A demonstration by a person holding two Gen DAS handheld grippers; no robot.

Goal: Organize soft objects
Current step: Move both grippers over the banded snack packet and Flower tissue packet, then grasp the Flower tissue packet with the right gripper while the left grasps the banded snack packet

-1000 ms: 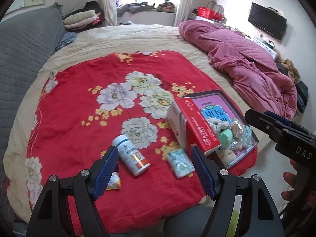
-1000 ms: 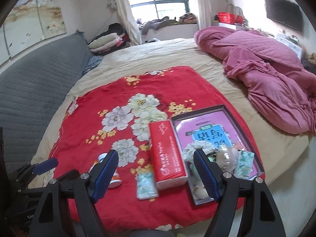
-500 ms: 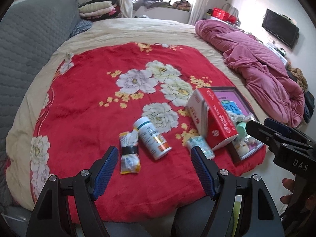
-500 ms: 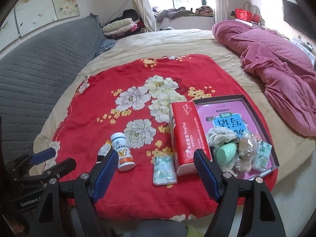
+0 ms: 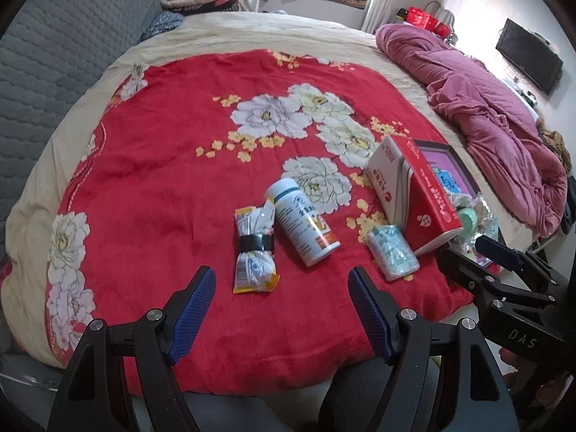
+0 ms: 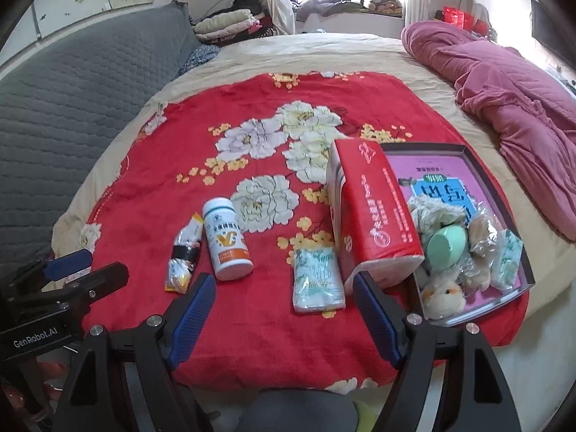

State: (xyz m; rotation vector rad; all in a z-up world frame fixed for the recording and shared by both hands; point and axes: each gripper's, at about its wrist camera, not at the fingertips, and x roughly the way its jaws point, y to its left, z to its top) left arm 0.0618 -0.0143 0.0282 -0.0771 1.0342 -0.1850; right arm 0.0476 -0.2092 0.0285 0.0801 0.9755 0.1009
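On the red floral blanket lie a yellow snack packet with a black band, a white bottle, a small tissue pack and a red tissue box. The same packet, bottle, tissue pack and box show in the right wrist view. A dark tray holds a green sponge, a plush toy and wrapped soft items. My left gripper is open and empty, short of the packet. My right gripper is open and empty, short of the tissue pack.
A crumpled pink quilt lies on the bed's right side. A grey padded headboard is at the left. Folded clothes are stacked at the back. The bed's front edge is just under both grippers.
Both grippers have pulled back and swung left, so the packet and bottle come fully into view. Nothing on the bed moved. Both grippers stay open.
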